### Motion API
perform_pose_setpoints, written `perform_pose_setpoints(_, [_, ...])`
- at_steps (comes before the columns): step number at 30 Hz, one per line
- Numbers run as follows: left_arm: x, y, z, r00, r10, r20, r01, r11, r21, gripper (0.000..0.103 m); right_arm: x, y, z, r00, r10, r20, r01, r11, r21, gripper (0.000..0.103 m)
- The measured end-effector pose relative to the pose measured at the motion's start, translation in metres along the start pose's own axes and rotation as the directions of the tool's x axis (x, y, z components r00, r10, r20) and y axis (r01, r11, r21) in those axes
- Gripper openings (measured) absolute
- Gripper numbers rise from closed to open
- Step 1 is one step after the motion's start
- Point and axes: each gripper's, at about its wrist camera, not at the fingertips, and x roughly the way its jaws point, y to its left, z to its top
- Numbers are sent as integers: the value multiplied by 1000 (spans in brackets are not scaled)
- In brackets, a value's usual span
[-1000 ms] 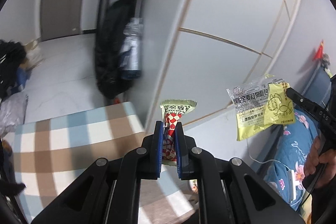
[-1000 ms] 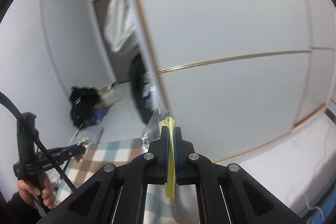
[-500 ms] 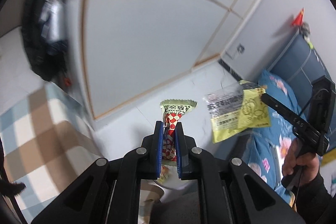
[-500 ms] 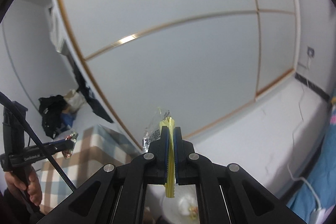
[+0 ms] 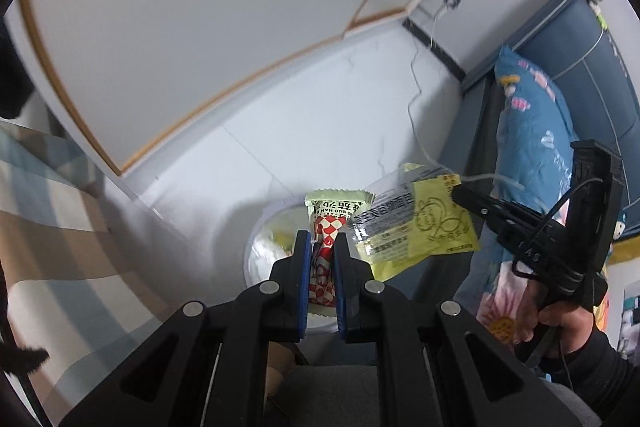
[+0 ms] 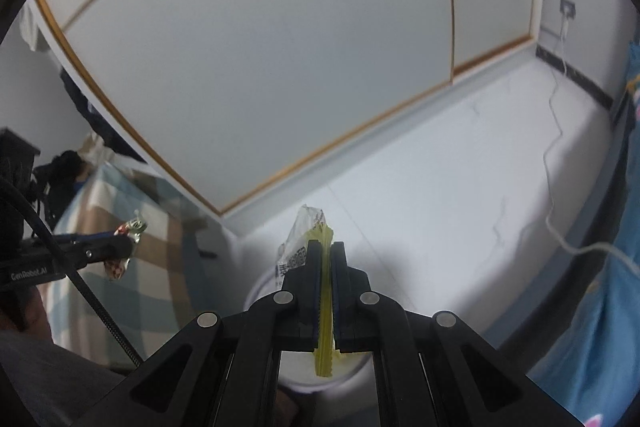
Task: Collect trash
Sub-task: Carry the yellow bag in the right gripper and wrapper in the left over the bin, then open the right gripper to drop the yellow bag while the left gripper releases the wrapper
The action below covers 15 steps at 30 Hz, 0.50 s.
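My left gripper [image 5: 321,241] is shut on a red-and-white checked snack wrapper [image 5: 334,213] with a pale green top edge. It hangs just above a white round trash bin [image 5: 256,247] lined with a light bag. My right gripper [image 6: 325,247] is shut on a yellow and clear wrapper [image 6: 304,235], seen edge-on over the same white bin [image 6: 256,297]. In the left wrist view that yellow wrapper [image 5: 424,223] hangs flat beside the checked one, held by the right gripper [image 5: 460,193]. In the right wrist view the left gripper [image 6: 130,245] shows at far left with its checked wrapper [image 6: 120,267].
A checked brown and blue cloth [image 5: 48,227] covers furniture to the left of the bin. White wardrobe panels with gold trim [image 6: 280,47] rise behind. A bed with blue floral bedding [image 5: 528,131] stands at right, and a white cable [image 6: 560,155] trails across the pale floor [image 6: 440,167].
Both grippers have dropped and tipped downward, each keeping its wrapper. The white bin has come into view beneath them, and the checked cloth has slid to the left.
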Motion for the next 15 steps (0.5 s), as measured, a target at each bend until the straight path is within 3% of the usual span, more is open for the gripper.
perform_pose_setpoints(7, [36,-6,3,993,-6,-121,8,1000,13,7,52,-11,-20,993,-16,-118,19,1000,22,4])
perform_pose_setpoints(15, [61,4,4,977,2,-212,0,1000,10,7,90,-12,-32,981,-24,-192,29,999,23,4])
